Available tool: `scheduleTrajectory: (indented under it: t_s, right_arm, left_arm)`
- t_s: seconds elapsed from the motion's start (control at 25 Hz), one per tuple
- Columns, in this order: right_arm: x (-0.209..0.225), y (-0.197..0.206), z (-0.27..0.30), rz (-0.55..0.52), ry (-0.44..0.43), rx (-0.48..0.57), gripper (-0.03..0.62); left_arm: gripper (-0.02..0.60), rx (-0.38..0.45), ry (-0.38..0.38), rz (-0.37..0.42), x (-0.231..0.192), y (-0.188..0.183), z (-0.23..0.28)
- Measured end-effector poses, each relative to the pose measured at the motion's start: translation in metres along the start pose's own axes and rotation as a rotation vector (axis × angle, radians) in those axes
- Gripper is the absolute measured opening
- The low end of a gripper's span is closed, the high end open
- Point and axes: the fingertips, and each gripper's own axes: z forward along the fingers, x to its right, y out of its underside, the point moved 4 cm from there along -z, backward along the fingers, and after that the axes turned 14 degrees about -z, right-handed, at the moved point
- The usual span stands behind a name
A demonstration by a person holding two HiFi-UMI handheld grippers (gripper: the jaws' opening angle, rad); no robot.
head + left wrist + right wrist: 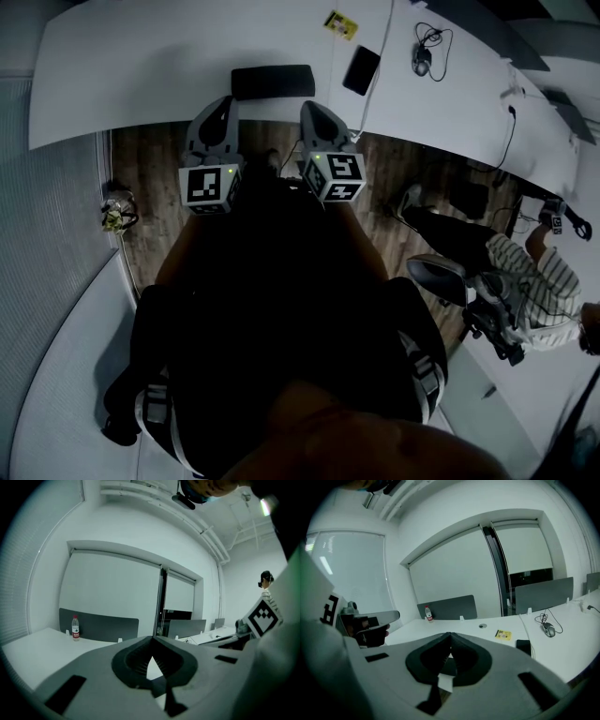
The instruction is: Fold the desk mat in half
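A black rectangular desk mat (272, 82) lies flat on the white desk (141, 66), close to its front edge. I hold both grippers side by side just short of that edge, over the wooden floor. My left gripper (224, 101) (152, 638) points at the mat's left end, its jaws shut and empty. My right gripper (313, 107) (450, 633) points at the mat's right end, also shut with nothing between the jaws. Neither gripper touches the mat. The gripper views look out level across the desk, and the mat is mostly hidden behind the jaws there.
On the desk right of the mat lie a dark phone (361, 69) (523, 645), a yellow card (340, 24) (502, 634) and a wired mouse (423, 58) (548, 629). A water bottle (75, 626) (427, 613) stands at the far side. A seated person (525, 281) and an office chair (450, 277) are at the right.
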Motion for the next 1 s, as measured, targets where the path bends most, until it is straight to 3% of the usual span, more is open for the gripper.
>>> scheduleTrajectory:
  t_s: [0.12, 0.28, 1.0]
  right_arm:
    - [-0.009, -0.010, -0.005, 0.014, 0.018, 0.013, 0.002]
    - [-0.020, -0.018, -0.003, 0.012, 0.032, 0.015, 0.002]
    - [-0.037, -0.027, -0.003, -0.018, 0.064, 0.035, 0.001]
  left_arm:
    - [0.005, 0.009, 0.002, -0.002, -0.001, -0.011, -0.011]
    - [0.005, -0.036, 0.007, 0.019, -0.013, -0.005, -0.018]
    - [0.005, -0.042, 0.058, 0.042, -0.018, 0.003, -0.026]
